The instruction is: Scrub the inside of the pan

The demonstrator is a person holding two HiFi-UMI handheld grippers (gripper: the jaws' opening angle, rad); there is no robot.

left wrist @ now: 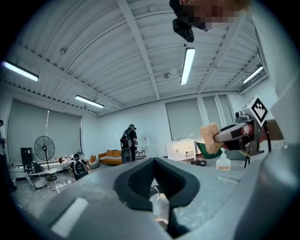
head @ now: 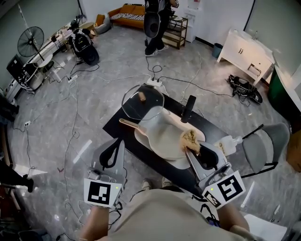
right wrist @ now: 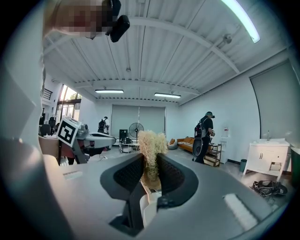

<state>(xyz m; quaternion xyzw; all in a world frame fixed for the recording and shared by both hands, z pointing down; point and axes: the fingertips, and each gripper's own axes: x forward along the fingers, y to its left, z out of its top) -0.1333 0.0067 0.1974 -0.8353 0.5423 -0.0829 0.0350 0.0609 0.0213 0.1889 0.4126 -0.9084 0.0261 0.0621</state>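
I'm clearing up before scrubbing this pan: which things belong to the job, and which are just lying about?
Job: pan; fibrous scrubber, clamped in the right gripper; squeeze bottle, possibly soap.
Lying about: glass lid; black cylinder; grey chair; floor fan.

Grey floor [head: 96, 110] holds cables [head: 117, 78], an orange sofa [head: 127, 12], white cabinet [head: 244, 48], standing fan [head: 30, 41].

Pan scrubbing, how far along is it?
Done: the glass lid is off, beside the pan. In hand: the right tongs clamp a fibrous scrub pad at the pan's right side. Remaining: probably most of the scrubbing; the left tongs are shut, off the pan.
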